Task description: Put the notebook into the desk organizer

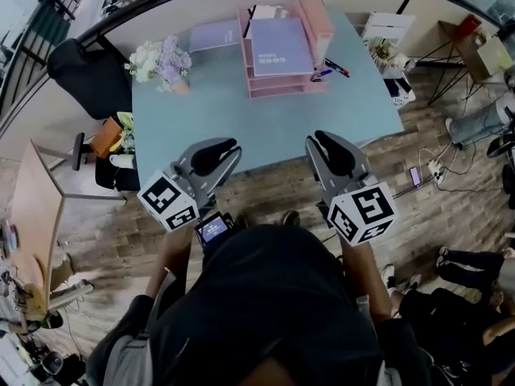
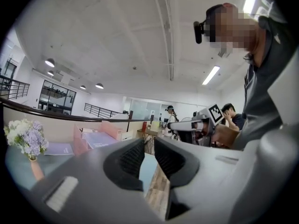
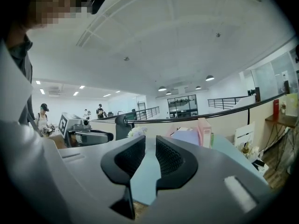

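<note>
Blue table [image 1: 265, 127] stretches ahead of both tongs. Pink desk organizer [image 1: 282, 87] stands at its far side, ahead and between the two tongs; the top tray already carries a purple book [image 1: 278, 45]. Left tongs [image 1: 216, 153] and right tongs [image 1: 334, 149] hover over the near edge, each with jaws drawn almost together and nothing between them. The notebook [image 1: 213, 34] lies flat on the table, far ahead of the left tongs, just beside the organizer. It is probably light, thin and rather floppy, with a smooth cover; a pinch on a free edge near the spine should carry it best. Flowers [image 1: 161, 61] sit ahead-left of the left tongs; pens [image 1: 331, 70] lie ahead of the right tongs.
</note>
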